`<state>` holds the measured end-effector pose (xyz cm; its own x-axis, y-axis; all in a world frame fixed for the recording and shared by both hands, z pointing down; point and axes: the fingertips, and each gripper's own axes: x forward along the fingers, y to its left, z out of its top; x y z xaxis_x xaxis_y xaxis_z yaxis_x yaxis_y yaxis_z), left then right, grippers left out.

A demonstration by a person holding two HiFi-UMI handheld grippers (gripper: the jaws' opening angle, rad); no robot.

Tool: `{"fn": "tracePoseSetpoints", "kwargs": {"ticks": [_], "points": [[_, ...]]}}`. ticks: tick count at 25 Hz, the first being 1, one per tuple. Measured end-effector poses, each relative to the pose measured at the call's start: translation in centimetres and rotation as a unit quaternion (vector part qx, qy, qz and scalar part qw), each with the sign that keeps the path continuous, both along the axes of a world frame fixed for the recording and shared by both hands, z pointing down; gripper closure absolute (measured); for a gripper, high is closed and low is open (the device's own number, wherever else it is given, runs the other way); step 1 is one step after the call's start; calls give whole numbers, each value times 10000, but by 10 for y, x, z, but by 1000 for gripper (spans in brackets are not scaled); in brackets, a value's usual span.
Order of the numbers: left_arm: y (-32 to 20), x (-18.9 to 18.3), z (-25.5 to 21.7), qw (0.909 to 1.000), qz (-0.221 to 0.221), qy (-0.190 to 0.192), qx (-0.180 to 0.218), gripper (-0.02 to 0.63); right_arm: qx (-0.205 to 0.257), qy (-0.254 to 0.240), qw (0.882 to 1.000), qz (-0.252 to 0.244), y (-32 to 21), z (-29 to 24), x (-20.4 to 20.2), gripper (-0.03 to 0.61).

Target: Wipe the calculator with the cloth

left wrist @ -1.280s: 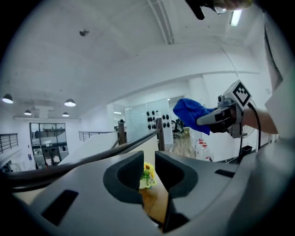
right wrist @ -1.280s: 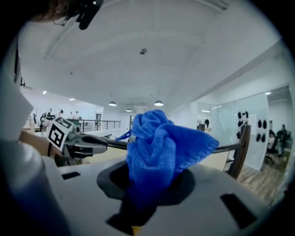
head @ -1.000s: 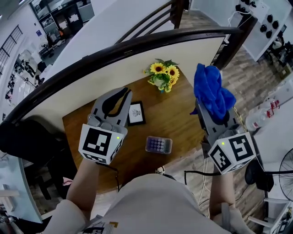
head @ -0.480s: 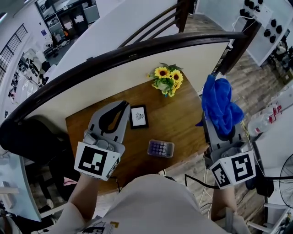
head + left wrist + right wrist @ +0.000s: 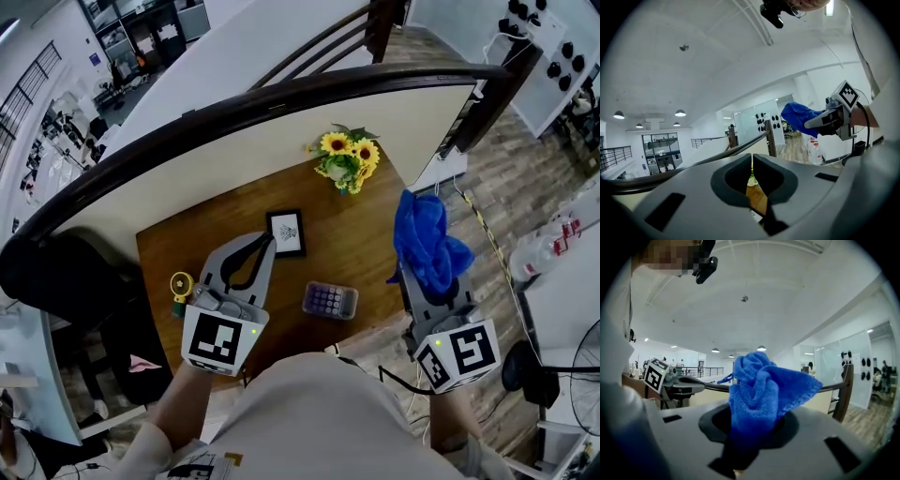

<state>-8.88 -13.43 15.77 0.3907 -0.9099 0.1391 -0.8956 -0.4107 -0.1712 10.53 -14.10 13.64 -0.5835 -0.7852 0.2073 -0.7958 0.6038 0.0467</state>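
Note:
A small grey calculator [image 5: 329, 300] with dark keys lies flat on the brown wooden table [image 5: 370, 230], near its front edge. My right gripper [image 5: 412, 267] hovers to its right, shut on a bunched blue cloth [image 5: 427, 246] that stands up out of the jaws. The right gripper view shows the blue cloth [image 5: 764, 385] filling the gap between that gripper's [image 5: 754, 423] jaws. My left gripper [image 5: 267, 242] hangs left of the calculator, shut, its jaw tips meeting with nothing between them. In the left gripper view, this gripper [image 5: 752, 159] shows only a thin slit.
A bunch of sunflowers [image 5: 344, 159] stands at the table's back edge. A small black picture frame [image 5: 287, 232] lies just beyond the left gripper's tips. A little yellow figure [image 5: 180, 285] sits at the table's left edge. A dark curved rail [image 5: 281, 94] runs behind the table.
Both grippers have sunk toward the table and come nearer the calculator. The cloth stays in the right gripper. The yellow figure has come out from under the left gripper.

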Motion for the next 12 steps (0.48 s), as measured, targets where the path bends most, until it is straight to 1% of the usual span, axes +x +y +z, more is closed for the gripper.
{"fn": "tracePoseSetpoints", "kwargs": {"ticks": [3,7,12], "points": [[5,1,5,9999,-40,7,-97,600,-96,27,9999,-39,4,8,0,466],[4,0,3,9999,-83,9,-106,604,-64,-5,10000,-33,3,7,3,466],[4,4,-1,10000,15,-21,-84,604,-83,-46,10000,-28,2,4,5,466]]}}
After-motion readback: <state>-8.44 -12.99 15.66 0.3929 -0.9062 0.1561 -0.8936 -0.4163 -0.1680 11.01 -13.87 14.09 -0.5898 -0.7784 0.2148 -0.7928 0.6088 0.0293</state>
